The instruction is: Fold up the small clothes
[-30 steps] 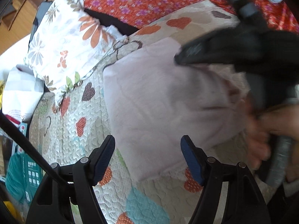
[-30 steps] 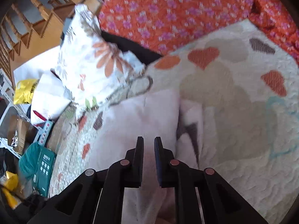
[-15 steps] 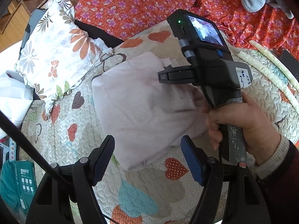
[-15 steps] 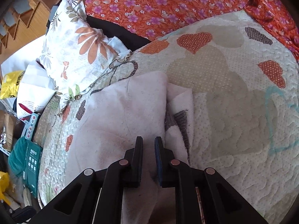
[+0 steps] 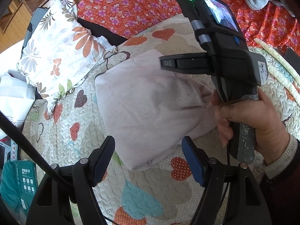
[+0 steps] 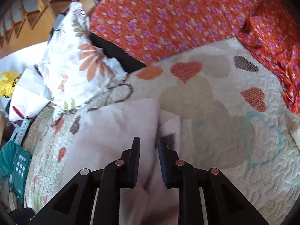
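A pale pink folded garment (image 5: 146, 101) lies on the heart-patterned quilt (image 5: 142, 193); it also shows in the right wrist view (image 6: 116, 131). My left gripper (image 5: 148, 155) is open and empty, hovering just above the garment's near edge. My right gripper (image 6: 149, 150) shows a small gap between its fingers, above the garment, nothing held. In the left wrist view the right gripper (image 5: 165, 63) is held by a hand over the garment's right side.
A floral pillow (image 5: 56, 56) lies at the left. An orange flowered sheet (image 6: 178, 15) covers the back. A green box (image 5: 24, 183) and white bags (image 5: 13, 97) lie off the quilt's left edge. A white cord (image 5: 277, 61) lies at the right.
The right gripper's fingers have parted slightly and it has lifted back from the garment. The left gripper has drawn back a little; the garment lies still.
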Tool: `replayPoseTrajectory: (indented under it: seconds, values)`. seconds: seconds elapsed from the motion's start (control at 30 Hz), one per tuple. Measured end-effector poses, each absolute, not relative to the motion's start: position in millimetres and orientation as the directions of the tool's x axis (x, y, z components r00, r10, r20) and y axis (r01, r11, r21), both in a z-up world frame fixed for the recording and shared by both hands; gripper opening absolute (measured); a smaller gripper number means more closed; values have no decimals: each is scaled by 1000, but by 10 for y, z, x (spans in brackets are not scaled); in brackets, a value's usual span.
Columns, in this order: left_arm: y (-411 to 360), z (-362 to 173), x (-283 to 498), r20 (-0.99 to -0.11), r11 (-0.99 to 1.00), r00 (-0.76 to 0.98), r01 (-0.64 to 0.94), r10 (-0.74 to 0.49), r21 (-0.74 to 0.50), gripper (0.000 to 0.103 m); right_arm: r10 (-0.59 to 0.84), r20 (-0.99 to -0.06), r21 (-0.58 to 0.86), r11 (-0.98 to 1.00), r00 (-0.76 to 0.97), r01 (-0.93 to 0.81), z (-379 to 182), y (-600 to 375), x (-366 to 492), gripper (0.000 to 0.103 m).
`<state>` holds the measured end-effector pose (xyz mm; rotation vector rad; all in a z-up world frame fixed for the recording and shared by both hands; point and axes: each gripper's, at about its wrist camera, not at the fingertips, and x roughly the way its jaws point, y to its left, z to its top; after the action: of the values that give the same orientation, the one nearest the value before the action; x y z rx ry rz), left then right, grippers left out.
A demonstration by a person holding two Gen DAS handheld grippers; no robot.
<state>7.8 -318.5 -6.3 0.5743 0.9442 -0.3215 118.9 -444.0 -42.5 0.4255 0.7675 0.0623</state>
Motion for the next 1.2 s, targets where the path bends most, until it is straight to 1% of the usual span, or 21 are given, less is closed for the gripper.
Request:
replayPoseTrajectory:
  seconds: [0.07,0.13,0.2,0.3,0.37,0.43,0.53,0.57,0.63,0.67,0.73,0.77,0.8,0.87,0.9,0.97,1.03,1.07,1.13,1.17,1.2]
  values:
    - [-3172,-75,96,-832,808,554,496,-12,319,73,269,-657,425,904,704,52,-459,-4381,1216,32]
    - [-3140,-64,123,-830,813,558,487,-9,319,73,307,-670,438,899,676,26,-511,-4330,1253,33]
    - [-3068,-32,179,-826,826,564,470,-12,310,73,245,-723,368,928,645,60,-578,-4296,1295,37]
    - [-2884,18,316,-818,861,574,432,-33,268,74,62,-783,224,956,619,189,-657,-4387,1320,38]
    - [-2716,12,447,-822,892,568,392,-40,227,77,39,-785,252,932,619,261,-688,-4590,1295,38]
    - [-2522,-27,603,-832,927,553,335,-49,168,77,75,-769,329,898,635,292,-683,-4763,1255,38]
    - [-2239,-144,848,-857,967,509,248,-83,54,77,153,-697,460,845,701,273,-611,-4952,1149,38]
    - [-2135,-207,932,-864,977,494,214,-102,7,77,192,-668,500,831,719,243,-578,-4963,1146,39]
    - [-2046,-325,1022,-871,984,477,177,-115,-33,77,310,-603,586,798,736,144,-529,-4910,1148,40]
    - [-2027,-418,1051,-879,986,463,165,-110,-36,77,395,-566,631,772,724,73,-507,-4829,1184,38]
    - [-2036,-585,1071,-892,984,436,173,-117,-45,77,477,-536,665,747,696,0,-496,-4706,1191,31]
    - [-2045,-644,1058,-897,983,427,177,-118,-45,77,503,-554,663,748,664,-14,-525,-4618,1212,28]
    - [-2055,-687,1034,-899,983,422,177,-118,-46,77,498,-587,646,764,638,-3,-566,-4570,1222,27]
    - [-2062,-719,984,-901,982,414,181,-133,-61,77,428,-696,569,819,577,79,-739,-4525,1209,26]
    - [-2066,-713,964,-903,979,404,192,-147,-74,77,403,-730,547,829,552,118,-807,-4540,1190,26]
    - [-2054,-640,924,-894,970,404,216,-193,-112,77,391,-752,546,821,531,169,-840,-4616,1122,26]
    - [-1970,-545,919,-869,965,438,217,-229,-145,77,329,-785,489,850,524,198,-741,-4634,1030,26]
    - [-1905,-507,935,-857,964,453,208,-244,-164,78,250,-809,412,886,532,211,-665,-4616,962,33]
    - [-1787,-486,996,-843,957,455,180,-288,-230,85,201,-800,365,911,565,193,-607,-4634,870,37]
    - [-1744,-499,1039,-833,945,446,167,-328,-283,87,242,-781,409,895,575,179,-619,-4709,841,46]
    - [-1686,-555,1101,-817,924,434,154,-381,-349,88,274,-767,450,874,580,182,-637,-4760,845,52]
